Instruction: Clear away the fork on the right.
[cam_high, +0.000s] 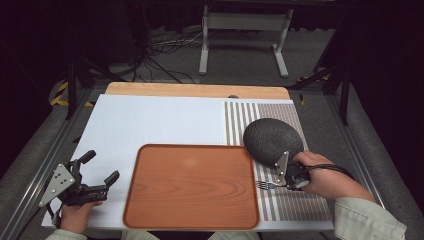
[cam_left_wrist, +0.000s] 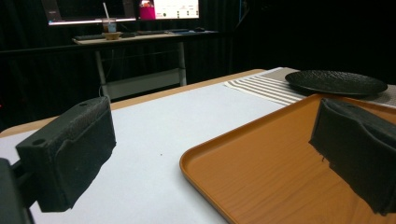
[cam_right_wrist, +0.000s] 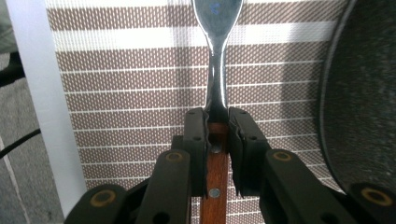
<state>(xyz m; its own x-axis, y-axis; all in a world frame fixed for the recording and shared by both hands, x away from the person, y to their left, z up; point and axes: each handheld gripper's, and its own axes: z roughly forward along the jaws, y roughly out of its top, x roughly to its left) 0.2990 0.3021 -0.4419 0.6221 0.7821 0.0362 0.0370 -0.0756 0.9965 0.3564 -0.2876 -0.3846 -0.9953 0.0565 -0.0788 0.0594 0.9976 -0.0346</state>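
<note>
Wooden-handled steel fork (cam_right_wrist: 216, 140) sits clamped between the right gripper's (cam_right_wrist: 217, 128) jaws, its metal neck running ahead over a brown-and-white striped placemat (cam_right_wrist: 130, 88). From above, its tines lie beside an orange wooden tray (cam_high: 192, 185), a round black textured plate (cam_high: 272, 140) just behind. Left gripper (cam_high: 100, 167) jaws stand wide apart, gripping nothing, left of the tray.

Plate (cam_high: 272, 141) on placemat (cam_high: 300, 200); tray (cam_high: 190, 186) leftward

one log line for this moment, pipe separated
right claw: shut on fork handle, over striped placemat | left claw: open, empty, left of wooden tray | black plate: on placemat
</note>
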